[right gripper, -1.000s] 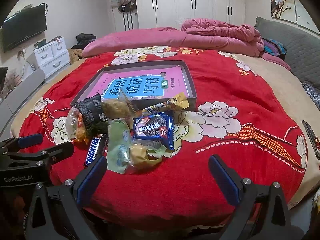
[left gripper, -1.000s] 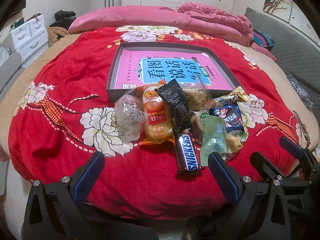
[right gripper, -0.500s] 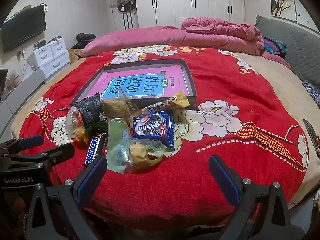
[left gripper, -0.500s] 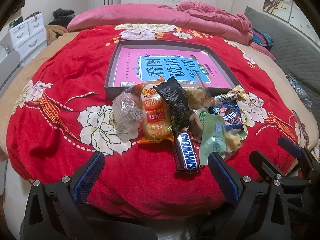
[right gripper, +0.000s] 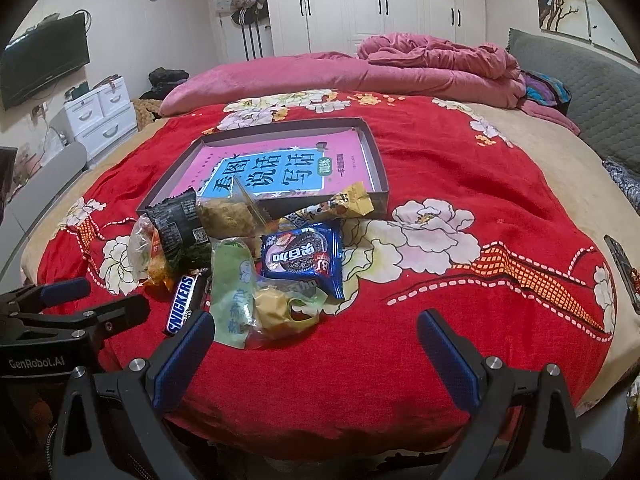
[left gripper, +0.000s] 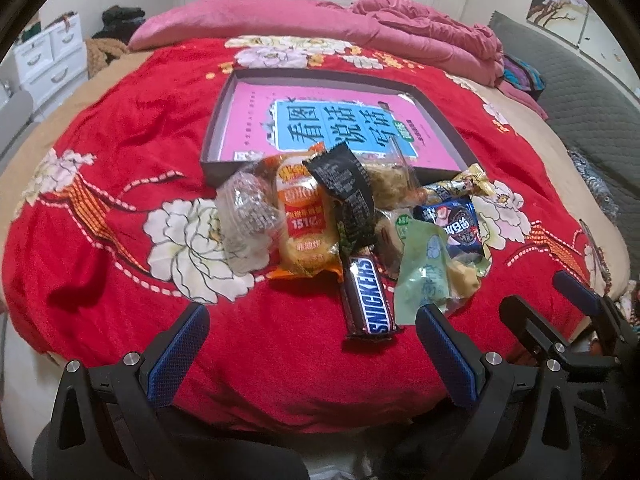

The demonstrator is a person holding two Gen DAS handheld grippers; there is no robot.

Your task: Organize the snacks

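A heap of snacks lies on the red flowered bedspread, in front of a shallow dark tray (left gripper: pixel 216 128) (right gripper: pixel 378 160) lined with a pink and blue book. Nearest is a Snickers bar (left gripper: pixel 370 300) (right gripper: pixel 182 304). Around it lie an orange rice-cracker pack (left gripper: pixel 304 224), a black packet (left gripper: pixel 348 196) (right gripper: pixel 176 224), a clear bag (left gripper: pixel 248 216), a green pouch (left gripper: pixel 424 272) (right gripper: pixel 232 284), a blue Oreo pack (left gripper: pixel 460 228) (right gripper: pixel 304 256) and a yellow-ended wrapper (right gripper: pixel 344 204). My left gripper (left gripper: pixel 312 352) is open, just short of the Snickers. My right gripper (right gripper: pixel 316 356) is open too, short of the green pouch.
Pink pillows and a crumpled pink quilt (right gripper: pixel 436 60) lie at the bed's far end. White drawers (right gripper: pixel 100 116) and a wall TV (right gripper: pixel 44 60) stand at left, wardrobes behind. A dark phone-like object (right gripper: pixel 622 264) lies near the bed's right edge. A grey padded surface (left gripper: pixel 592 108) runs along the right.
Both grippers have eased a little closer to the snack pile, still open. The snacks and the tray have not moved.
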